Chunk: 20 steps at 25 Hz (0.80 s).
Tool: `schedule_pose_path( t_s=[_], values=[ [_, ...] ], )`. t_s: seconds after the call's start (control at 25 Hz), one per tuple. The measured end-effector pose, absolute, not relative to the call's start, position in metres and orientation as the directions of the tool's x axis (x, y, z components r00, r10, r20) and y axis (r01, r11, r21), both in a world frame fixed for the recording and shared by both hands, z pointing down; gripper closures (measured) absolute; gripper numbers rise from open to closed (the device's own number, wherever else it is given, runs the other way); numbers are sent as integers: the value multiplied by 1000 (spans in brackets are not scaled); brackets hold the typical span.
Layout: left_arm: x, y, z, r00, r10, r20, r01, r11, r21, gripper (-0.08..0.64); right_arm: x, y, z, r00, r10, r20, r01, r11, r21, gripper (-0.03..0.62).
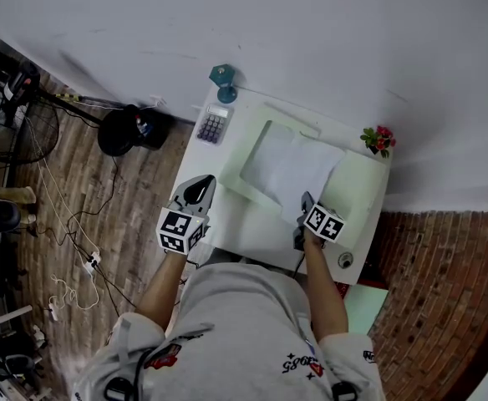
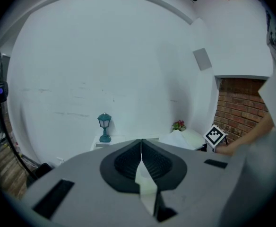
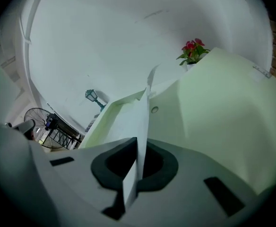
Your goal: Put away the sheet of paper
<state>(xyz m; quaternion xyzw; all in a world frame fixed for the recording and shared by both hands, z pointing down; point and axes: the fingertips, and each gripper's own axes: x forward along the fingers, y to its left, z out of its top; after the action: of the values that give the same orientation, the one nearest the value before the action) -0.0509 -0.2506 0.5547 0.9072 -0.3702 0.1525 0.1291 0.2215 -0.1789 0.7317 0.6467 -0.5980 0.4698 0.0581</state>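
Note:
A white sheet of paper (image 1: 290, 167) lies in an open pale green folder (image 1: 357, 195) on the white desk (image 1: 252, 232). My right gripper (image 1: 304, 203) is at the sheet's near edge, shut on it. In the right gripper view the sheet (image 3: 140, 122) runs edge-on out from between the jaws (image 3: 139, 148) and over the folder (image 3: 223, 108). My left gripper (image 1: 199, 187) hovers at the desk's front left corner, beside the folder's left flap. Its jaws (image 2: 141, 148) meet, and nothing sticks out ahead of them. A pale sliver shows in the slit behind the pads; I cannot tell what it is.
A teal lamp (image 1: 222, 80) and a calculator (image 1: 212, 125) stand at the desk's back left, red flowers (image 1: 378, 139) at the back right. A small round object (image 1: 345, 260) lies near the front right corner. A black bag (image 1: 127, 129), cables and a fan (image 1: 27, 132) crowd the floor on the left.

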Motion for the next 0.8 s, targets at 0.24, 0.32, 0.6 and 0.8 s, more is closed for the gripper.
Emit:
schedule_pose_path(
  t_s=[0.24,0.32,0.6,0.8],
  values=[
    [-44,-249,558,677,-627,384,-710,-695,116,537,228,-182,739,-179,-726,664,-802,-283,-526,586],
    [-43,-249,558,675,-628,388,-710,-695,112,537,230,-186,741,-188,-729,658,-790,-285,-542,586],
    [-46,-250,559,660,-638,398,-723,-683,103,537,230,-200,747,-228,-736,638,-742,-293,-603,586],
    [-46,-251,561,656,-638,404,-726,-679,108,537,227,-208,748,-259,-729,633,-742,-269,-614,476]
  ],
)
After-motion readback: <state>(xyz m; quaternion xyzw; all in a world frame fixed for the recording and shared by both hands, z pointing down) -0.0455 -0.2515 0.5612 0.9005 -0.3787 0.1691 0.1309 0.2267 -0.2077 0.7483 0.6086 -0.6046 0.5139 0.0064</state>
